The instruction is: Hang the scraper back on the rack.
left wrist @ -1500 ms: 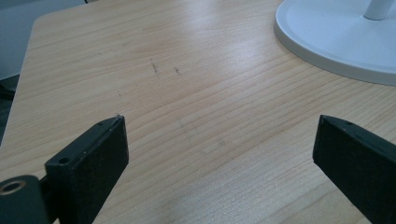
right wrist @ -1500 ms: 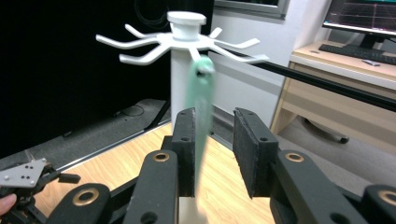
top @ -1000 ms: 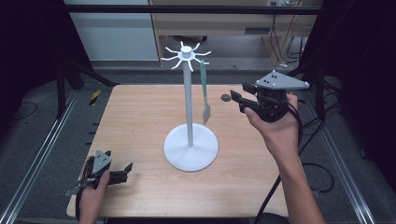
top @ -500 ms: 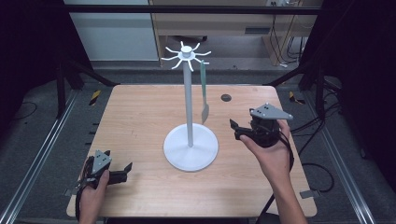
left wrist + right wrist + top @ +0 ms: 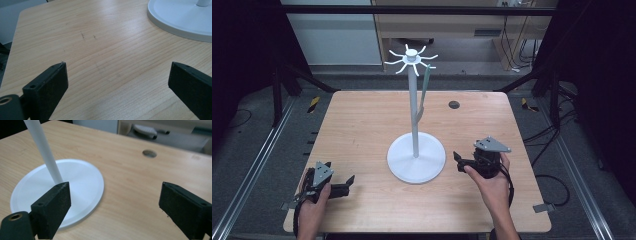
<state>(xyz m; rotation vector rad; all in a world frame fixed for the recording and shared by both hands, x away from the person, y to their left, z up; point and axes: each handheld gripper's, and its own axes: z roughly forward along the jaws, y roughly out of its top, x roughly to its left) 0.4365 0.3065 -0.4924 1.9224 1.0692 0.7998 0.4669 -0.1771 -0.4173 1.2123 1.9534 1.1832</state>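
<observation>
White stand (image 5: 416, 159) at table (image 5: 362, 125) centre, a pale green utensil (image 5: 424, 95) hanging from its top hooks. Right gripper (image 5: 460, 161), just right of the stand's base, has just been opening its jaws, now wide and empty. Left gripper (image 5: 347, 182), well left of the base, gapes empty too. Hanging step appears complete; next move likely calls for fetching another utensil.

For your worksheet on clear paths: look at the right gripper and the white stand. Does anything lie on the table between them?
Nothing visible does. The right gripper, jaws open and empty, faces the stand's round base across bare wooden table. The green utensil hangs higher up, off that path.
</observation>
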